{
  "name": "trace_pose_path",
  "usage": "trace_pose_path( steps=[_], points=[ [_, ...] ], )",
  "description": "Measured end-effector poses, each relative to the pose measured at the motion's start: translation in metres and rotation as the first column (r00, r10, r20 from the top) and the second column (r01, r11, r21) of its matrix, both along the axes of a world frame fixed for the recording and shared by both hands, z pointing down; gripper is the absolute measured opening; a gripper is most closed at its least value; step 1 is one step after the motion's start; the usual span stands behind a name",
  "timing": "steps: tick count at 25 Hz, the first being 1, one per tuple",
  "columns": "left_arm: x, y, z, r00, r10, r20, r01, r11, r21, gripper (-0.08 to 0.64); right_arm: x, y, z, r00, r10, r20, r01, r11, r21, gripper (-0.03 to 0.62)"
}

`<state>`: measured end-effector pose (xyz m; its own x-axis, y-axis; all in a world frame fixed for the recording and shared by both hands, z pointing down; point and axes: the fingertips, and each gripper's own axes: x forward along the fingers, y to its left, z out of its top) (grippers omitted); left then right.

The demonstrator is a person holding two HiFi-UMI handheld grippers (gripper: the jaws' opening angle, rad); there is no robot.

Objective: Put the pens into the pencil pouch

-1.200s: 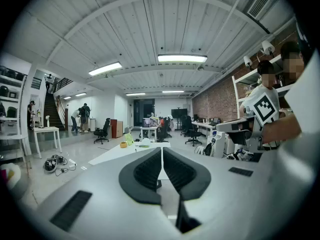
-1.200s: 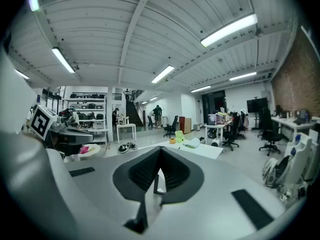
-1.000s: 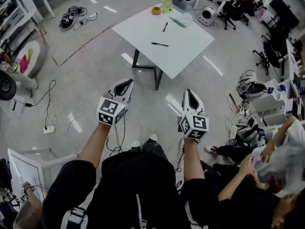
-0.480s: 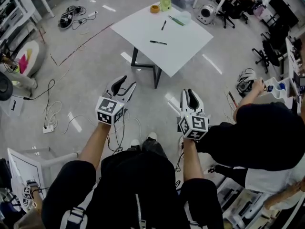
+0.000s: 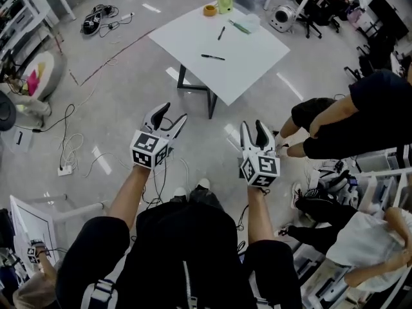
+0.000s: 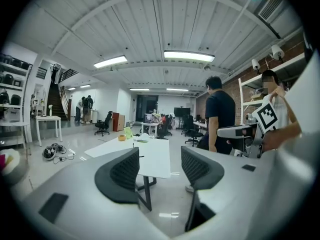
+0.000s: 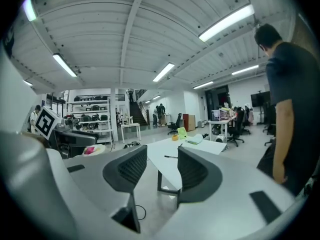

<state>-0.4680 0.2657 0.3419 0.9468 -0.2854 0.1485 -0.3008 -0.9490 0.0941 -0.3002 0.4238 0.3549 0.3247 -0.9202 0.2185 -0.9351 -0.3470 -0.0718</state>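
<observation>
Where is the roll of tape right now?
In the head view, the roll of tape sits at the far corner of the white table, just left of a light green object.

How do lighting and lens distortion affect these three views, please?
Head view: sharp, with white glare streaks on the glossy floor beside the table. Left gripper view: strong fisheye bowing, black corners, ceiling lights blown out. Right gripper view: same bowing; the near person looms large.
</observation>
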Motion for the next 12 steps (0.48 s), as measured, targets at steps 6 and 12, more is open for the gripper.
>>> trace_pose_path(
  steps=[6,12],
  points=[
    [0.031,-0.003,-0.002,0.999,-0.03,0.013,0.03,1.0,-0.004,0.265,0.028,-0.009,0.002,0.999,-0.049,0.016,0.049,0.999,-0.015,0.189],
    [0.059,0.002,-0.004,0.998,-0.055,0.017,0.055,0.998,0.0,0.265,0.055,-0.009,0.002,0.996,-0.087,0.011,0.087,0.996,-0.018,0.189]
  ],
)
